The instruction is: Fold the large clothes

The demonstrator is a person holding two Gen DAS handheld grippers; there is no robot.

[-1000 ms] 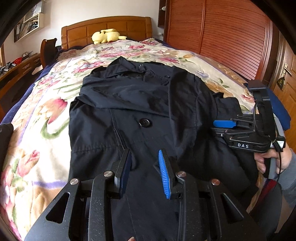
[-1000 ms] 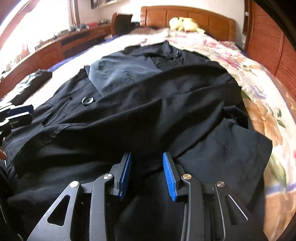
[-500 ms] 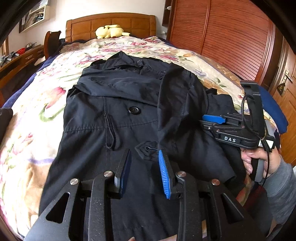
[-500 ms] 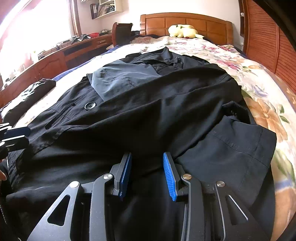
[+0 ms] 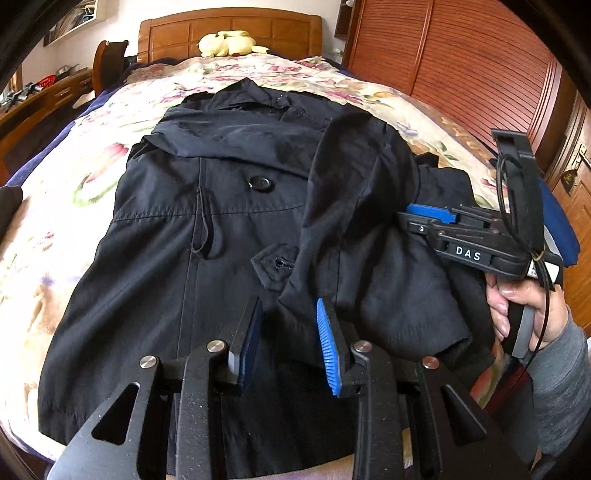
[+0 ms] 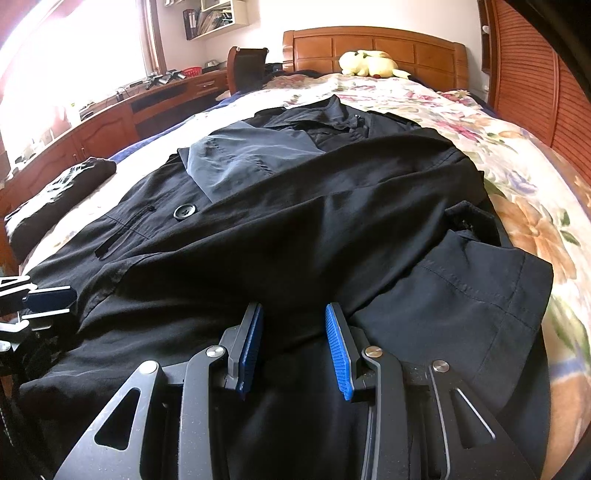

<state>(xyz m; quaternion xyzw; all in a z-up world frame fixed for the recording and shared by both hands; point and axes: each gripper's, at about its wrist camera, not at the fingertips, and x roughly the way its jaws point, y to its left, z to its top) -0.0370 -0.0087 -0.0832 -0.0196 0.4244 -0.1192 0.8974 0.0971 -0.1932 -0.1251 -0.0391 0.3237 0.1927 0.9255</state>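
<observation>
A large black coat (image 5: 221, 236) lies front-up on the floral bed, collar toward the headboard, with its right sleeve (image 5: 354, 206) folded across the body. It also fills the right wrist view (image 6: 314, 229). My left gripper (image 5: 288, 339) is open and empty above the coat's lower front. My right gripper (image 6: 293, 350) is open and empty above the coat's right side; it also shows in the left wrist view (image 5: 424, 218), beside the folded sleeve. The left gripper's fingertips (image 6: 48, 299) show at the right wrist view's left edge.
The floral bedspread (image 5: 92, 147) surrounds the coat. A yellow plush toy (image 5: 225, 42) lies by the wooden headboard (image 5: 229, 26). A dark folded garment (image 6: 62, 188) lies at the bed's left edge. A wooden desk (image 6: 110, 122) runs along the left, slatted wardrobe doors (image 5: 461, 66) along the right.
Both grippers have pulled back toward the foot of the bed and risen, so more of the coat shows. The coat lies unmoved. Both grippers stay open.
</observation>
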